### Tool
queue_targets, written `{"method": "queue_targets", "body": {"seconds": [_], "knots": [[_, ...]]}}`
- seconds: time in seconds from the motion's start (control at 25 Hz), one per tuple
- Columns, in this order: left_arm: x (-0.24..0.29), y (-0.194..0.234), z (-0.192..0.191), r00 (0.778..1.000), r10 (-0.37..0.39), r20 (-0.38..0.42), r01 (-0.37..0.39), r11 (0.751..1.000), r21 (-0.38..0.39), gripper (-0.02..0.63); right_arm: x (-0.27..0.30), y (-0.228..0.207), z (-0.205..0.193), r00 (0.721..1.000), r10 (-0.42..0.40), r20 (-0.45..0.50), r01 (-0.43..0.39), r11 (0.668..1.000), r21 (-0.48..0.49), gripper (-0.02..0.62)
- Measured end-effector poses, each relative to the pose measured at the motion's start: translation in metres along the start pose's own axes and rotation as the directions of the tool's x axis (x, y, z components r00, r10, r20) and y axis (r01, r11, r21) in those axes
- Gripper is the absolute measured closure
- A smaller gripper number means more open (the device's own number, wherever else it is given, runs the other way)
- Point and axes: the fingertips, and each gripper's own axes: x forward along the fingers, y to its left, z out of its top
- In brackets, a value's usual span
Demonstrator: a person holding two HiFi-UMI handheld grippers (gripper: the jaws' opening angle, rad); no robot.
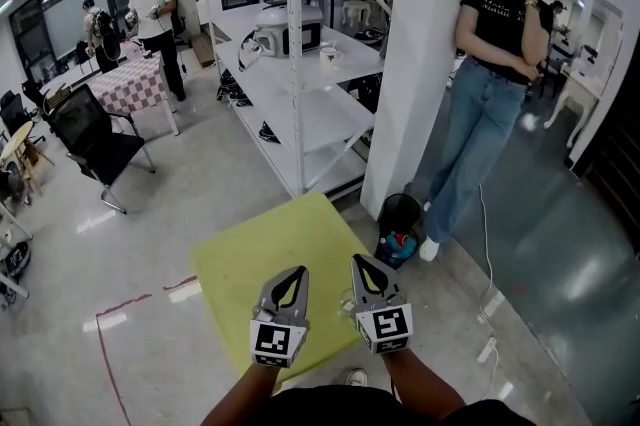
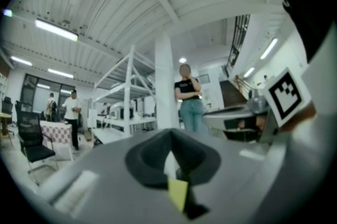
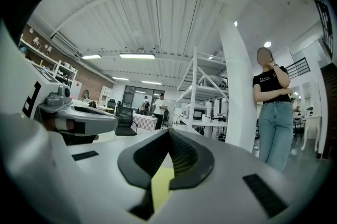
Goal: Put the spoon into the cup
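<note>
Both grippers hover over a yellow-green table point(image 1: 260, 259) in the head view, side by side and pointing away from me. The left gripper point(image 1: 300, 271) has its jaws together with nothing between them. My right gripper point(image 1: 358, 260) is likewise shut and empty. A small pale rounded thing point(image 1: 346, 302) shows on the table between them; I cannot tell whether it is the cup. No spoon is visible. The left gripper view point(image 2: 169, 136) and the right gripper view point(image 3: 168, 133) look level into the room, with only a sliver of yellow table under the closed jaws.
A person point(image 1: 490, 84) leans against a white pillar point(image 1: 420, 54) beyond the table. White shelving point(image 1: 295, 44) stands behind it. A black bin point(image 1: 398, 229) sits by the table's far right corner. An office chair point(image 1: 95, 144) and other people point(image 1: 155, 19) are at the back left.
</note>
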Motion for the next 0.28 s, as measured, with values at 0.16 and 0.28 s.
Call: {"method": "queue_targets", "body": {"seconds": [0.16, 0.28], "knots": [[-0.0023, -0.0013, -0.0012, 1.0, 0.012, -0.004, -0.012, 1.0, 0.006, 0.6, -0.0041, -0.0046, -0.002, 1.0, -0.011, -0.013, 0.011, 1.0, -0.001, 0.589], [-0.0038, -0.0043, -0.0028, 1.0, 0.01, 0.008, -0.011, 1.0, 0.013, 0.6, -0.008, -0.0066, -0.0037, 1.0, -0.018, -0.021, 0.018, 1.0, -0.003, 0.589]]}}
